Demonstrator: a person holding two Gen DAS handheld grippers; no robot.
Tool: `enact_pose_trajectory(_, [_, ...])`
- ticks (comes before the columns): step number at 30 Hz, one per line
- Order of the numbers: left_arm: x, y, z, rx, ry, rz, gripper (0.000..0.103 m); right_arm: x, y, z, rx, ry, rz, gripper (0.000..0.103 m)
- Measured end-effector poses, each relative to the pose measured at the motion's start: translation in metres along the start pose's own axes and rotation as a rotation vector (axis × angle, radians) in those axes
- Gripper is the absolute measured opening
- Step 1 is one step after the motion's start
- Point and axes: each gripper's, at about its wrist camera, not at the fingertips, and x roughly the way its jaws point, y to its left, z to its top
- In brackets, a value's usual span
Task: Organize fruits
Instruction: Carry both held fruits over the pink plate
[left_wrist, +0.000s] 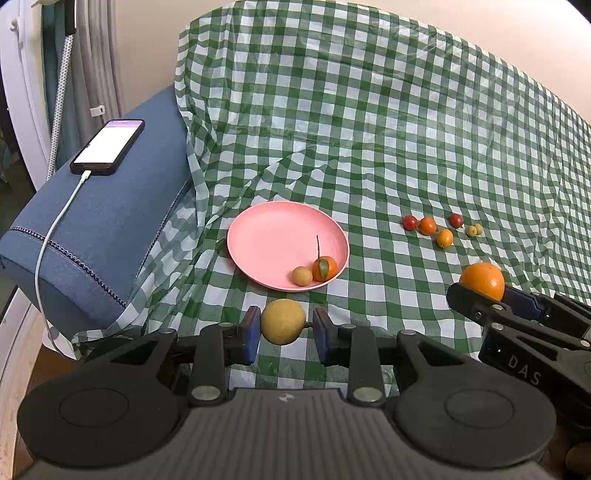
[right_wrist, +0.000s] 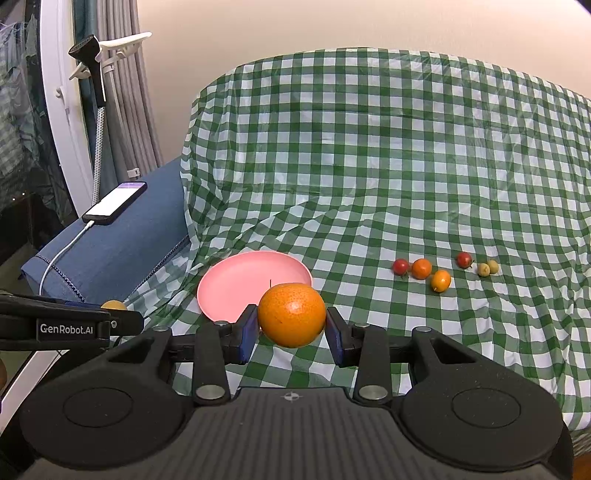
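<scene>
Nearest the left camera, the left claw bracketed a yellow-brown round fruit. Its blue pads flanked the fruit; the pad at 9 o'clock touched it, while the pad at 3 o'clock showed a small gap with the stem poking across. Whether the fruit was truly pinched or only cradled could not be settled from this view. The fruit hung just short of the pink plate, at the plate's 6 o'clock rim, probably staged there for a drop onto it.

Right claw was pinching a large orange, both pads against its sides near the widest part, likely chosen so the smooth sphere would not squirt out. It sat near the plate's 5 o'clock edge in the right view.

Plate already carried a small leafy tangerine and a small yellow fruit, touching each other near the 5 o'clock rim. This suggests the plate is the gathering point.

Six small fruits lay loose on the checked cloth at the plate's 3 o'clock, well apart from it: two red, two orange, two pale green touching.

A phone on a cable rested on the blue armrest at 10 o'clock.

Judgement: sorting is partway done, two fruits in hand, six pending.
</scene>
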Motion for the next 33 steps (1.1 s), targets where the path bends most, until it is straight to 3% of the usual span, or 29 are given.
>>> enact_pose_trajectory(23, [0.027, 0.002, 0.005, -0.008, 0.065, 0.007, 0.033, 0.012, -0.005, -0.015, 0.026, 0.057, 0.001, 0.04])
enact_pose_trajectory(33, [0.051, 0.015, 0.029, -0.054, 0.095, 0.011, 0.034, 0.038, -0.002, -0.004, -0.008, 0.067, -0.007, 0.04])
